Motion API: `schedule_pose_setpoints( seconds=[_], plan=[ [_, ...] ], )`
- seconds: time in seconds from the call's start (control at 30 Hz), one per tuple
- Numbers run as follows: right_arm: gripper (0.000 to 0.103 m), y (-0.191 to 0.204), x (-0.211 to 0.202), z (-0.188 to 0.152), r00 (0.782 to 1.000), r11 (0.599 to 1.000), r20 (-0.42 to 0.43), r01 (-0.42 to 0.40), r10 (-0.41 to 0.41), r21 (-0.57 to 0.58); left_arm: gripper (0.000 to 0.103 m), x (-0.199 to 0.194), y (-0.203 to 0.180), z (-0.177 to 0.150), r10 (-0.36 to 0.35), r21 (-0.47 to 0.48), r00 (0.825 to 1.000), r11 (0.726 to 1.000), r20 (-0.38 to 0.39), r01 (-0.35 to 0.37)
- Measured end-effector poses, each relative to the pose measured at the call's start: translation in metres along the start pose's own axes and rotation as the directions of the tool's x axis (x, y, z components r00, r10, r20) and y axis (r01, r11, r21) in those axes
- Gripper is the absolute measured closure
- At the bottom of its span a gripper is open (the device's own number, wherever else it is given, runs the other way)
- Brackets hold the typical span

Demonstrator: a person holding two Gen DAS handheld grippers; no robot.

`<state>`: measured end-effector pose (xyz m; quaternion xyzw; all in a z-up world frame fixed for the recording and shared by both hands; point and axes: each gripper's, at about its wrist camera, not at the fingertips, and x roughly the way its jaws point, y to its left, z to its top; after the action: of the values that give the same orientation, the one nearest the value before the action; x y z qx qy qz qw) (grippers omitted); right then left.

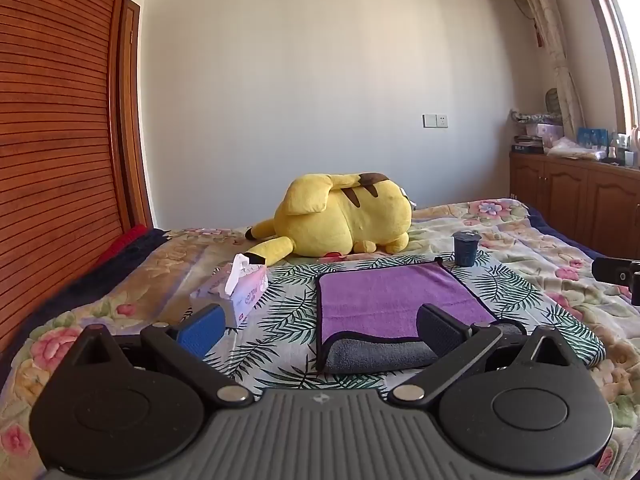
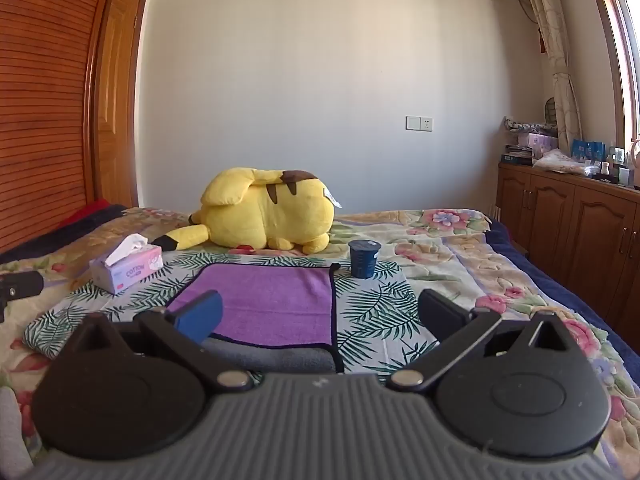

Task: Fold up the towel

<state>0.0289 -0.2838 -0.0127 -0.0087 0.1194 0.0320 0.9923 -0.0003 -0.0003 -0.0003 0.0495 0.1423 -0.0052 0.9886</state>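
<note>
Both my tools are spread wide and gripping nothing: left tool (image 1: 320,326), right tool (image 2: 320,316). The purple towel (image 1: 392,300) lies just ahead on the bed (image 2: 460,256). The cup (image 2: 364,258) beyond could tip if I fling a corner.

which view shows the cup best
The right wrist view: the cup stands nearer the middle, larger, wholly clear beyond the towel. The left wrist view shows it whole too, but smaller and farther off to the right.

Ahead of you, a plain white wall (image 2: 300,80) carries a socket plate (image 2: 419,123). A slatted wooden wardrobe (image 1: 52,128) stands left; sunlit window (image 2: 628,60), curtain (image 2: 560,92) and wooden cabinets (image 2: 568,220) stand right.
</note>
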Motion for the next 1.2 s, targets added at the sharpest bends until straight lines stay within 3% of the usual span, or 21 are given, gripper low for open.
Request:
schedule_pose_setpoints(
  seconds=[1.2],
  plan=[
    [0.000, -0.0039, -0.0002, 0.0001, 1.000, 1.000, 0.001, 0.001, -0.001, 0.003, 0.016, -0.0001, 0.0001, 0.0000, 0.000, -0.003, 1.000, 1.000, 0.005, 0.000]
  ],
)
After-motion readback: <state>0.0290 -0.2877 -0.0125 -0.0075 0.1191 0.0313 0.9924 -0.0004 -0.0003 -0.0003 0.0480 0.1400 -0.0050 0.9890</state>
